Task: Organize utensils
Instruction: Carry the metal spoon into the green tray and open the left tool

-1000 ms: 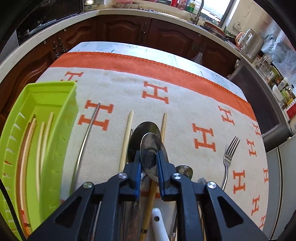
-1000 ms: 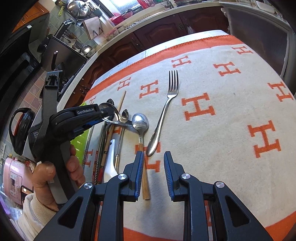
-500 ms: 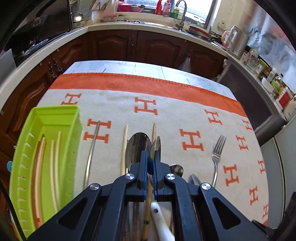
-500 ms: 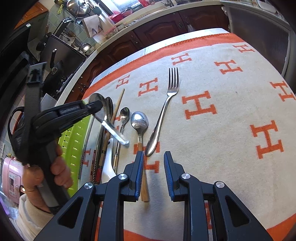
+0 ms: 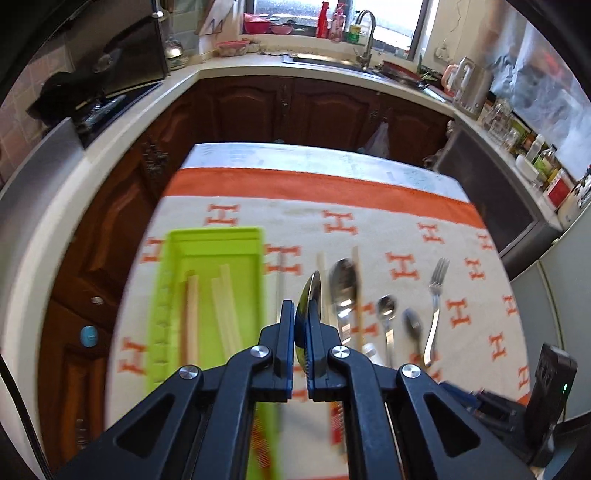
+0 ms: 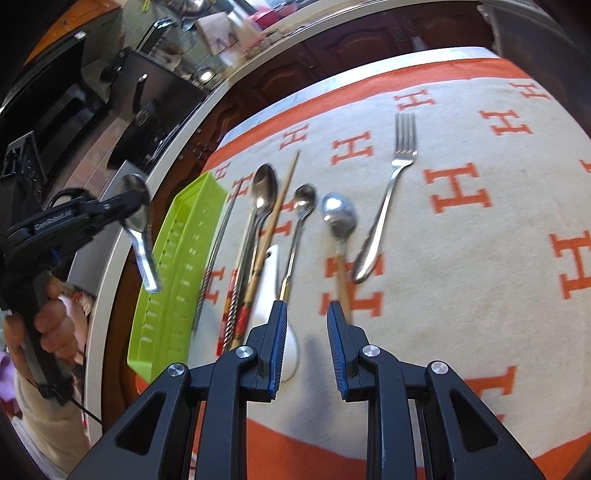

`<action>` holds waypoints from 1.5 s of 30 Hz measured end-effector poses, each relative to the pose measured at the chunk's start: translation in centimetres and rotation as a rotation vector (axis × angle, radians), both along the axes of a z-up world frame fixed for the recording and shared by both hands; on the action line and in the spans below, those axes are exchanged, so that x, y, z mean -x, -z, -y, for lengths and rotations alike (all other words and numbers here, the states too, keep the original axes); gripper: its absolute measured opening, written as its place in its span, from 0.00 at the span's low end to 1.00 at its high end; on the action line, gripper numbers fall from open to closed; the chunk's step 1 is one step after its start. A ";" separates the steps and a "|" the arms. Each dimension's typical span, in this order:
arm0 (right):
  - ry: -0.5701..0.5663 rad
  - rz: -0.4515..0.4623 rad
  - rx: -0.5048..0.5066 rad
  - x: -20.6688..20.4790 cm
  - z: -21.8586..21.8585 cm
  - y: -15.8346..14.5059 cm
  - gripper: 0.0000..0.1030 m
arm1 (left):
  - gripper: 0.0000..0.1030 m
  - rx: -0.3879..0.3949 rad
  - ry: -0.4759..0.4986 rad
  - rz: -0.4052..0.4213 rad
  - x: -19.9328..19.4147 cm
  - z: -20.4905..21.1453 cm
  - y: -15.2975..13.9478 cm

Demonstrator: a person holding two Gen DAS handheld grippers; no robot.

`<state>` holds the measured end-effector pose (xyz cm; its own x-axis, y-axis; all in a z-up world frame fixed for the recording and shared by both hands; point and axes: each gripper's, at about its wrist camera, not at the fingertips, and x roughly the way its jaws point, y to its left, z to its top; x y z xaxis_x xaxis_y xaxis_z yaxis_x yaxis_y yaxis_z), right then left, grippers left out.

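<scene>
Beside the green tray (image 6: 177,258), the left gripper (image 5: 303,332) is pinching a steel spoon (image 5: 310,295) in the air; the right gripper (image 6: 304,325) is hovering half-open, empty, over the remaining cutlery (image 6: 303,206).

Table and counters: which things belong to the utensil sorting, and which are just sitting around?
Job: metal spoon gripped by the left gripper; green tray holding chopsticks; loose spoons, fork, right gripper.

Bystanders: kettle, bottles at the sink, patterned cloth.
</scene>
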<state>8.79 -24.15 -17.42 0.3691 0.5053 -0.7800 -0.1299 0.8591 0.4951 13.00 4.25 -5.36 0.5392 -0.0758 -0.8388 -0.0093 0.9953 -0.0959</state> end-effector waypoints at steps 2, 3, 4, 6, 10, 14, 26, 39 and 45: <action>-0.023 -0.005 -0.004 0.2 -0.6 0.1 0.22 | 0.03 -0.042 -0.004 -0.018 0.8 -1.5 -0.1; -0.035 -0.009 -0.003 0.2 -1.0 0.2 0.22 | 0.03 -0.064 -0.004 -0.023 1.0 -2.0 0.0; -0.043 -0.011 0.000 0.2 -1.3 0.2 0.22 | 0.03 -0.092 -0.005 -0.032 1.4 -2.6 0.3; -0.059 -0.015 0.016 0.3 -1.9 0.5 0.23 | 0.03 -0.125 -0.009 -0.060 1.7 -3.8 1.1; -0.068 -0.026 0.040 0.4 -2.9 1.0 0.30 | 0.03 -0.174 0.004 -0.121 1.9 -5.8 3.5; -0.075 -0.026 0.067 0.2 -3.8 1.4 0.33 | 0.03 -0.226 0.060 -0.174 1.8 -6.6 6.0; -0.120 -0.002 0.141 -0.1 -6.1 1.7 0.34 | 0.20 -0.245 0.194 -0.175 3.2 -4.2 8.9; -0.180 0.075 0.232 1.0 -8.2 1.7 0.33 | 0.34 -0.140 0.088 -0.100 5.3 -5.8 5.9; -0.234 0.175 0.342 2.7 -10.2 0.8 0.22 | 0.34 -0.109 0.058 -0.085 6.6 -6.6 5.6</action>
